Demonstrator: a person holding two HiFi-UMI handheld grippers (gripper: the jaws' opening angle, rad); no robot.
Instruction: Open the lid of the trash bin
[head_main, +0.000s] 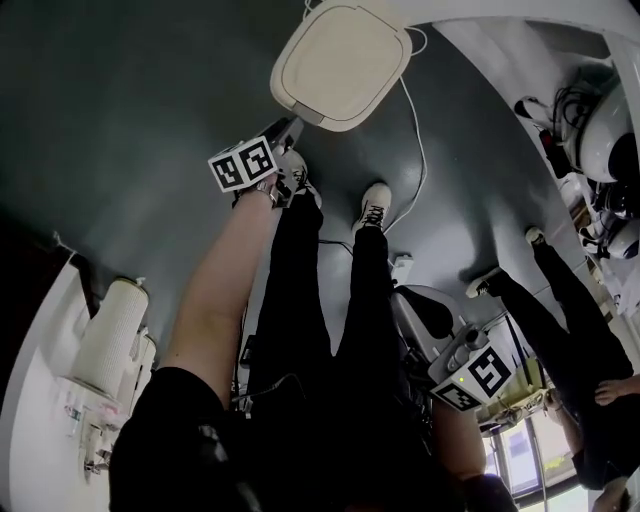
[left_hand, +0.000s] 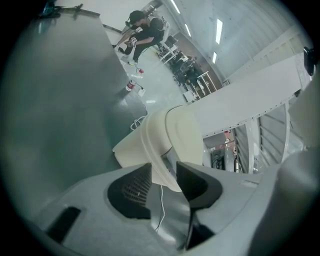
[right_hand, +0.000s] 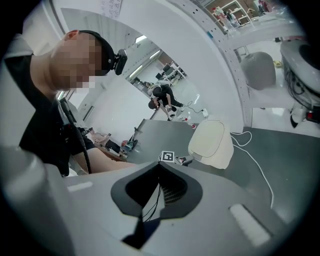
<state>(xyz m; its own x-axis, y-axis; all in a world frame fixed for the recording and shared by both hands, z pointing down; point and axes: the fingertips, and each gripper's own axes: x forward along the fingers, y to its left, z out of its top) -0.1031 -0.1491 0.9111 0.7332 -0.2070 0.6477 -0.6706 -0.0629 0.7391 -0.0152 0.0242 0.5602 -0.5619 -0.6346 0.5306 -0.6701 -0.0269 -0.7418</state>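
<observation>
The trash bin (head_main: 340, 62) stands on the dark floor at the top of the head view, cream-white, its lid (right_hand: 210, 137) lying flat on top. My left gripper (head_main: 284, 132) reaches down to the bin's near rim. In the left gripper view its jaws stand apart, and the edge of the lid (left_hand: 161, 167) shows in the gap between them; I see no pad pressing on it. My right gripper (head_main: 428, 312) hangs low at the right, well away from the bin. Its jaws meet at the tips (right_hand: 159, 165) with nothing between them.
A white cable (head_main: 416, 140) runs over the floor beside the bin. My own shoes (head_main: 374, 206) stand just short of it. Another person's legs (head_main: 555, 300) and white equipment (head_main: 600, 130) are at the right, a white roll (head_main: 110, 335) at the left.
</observation>
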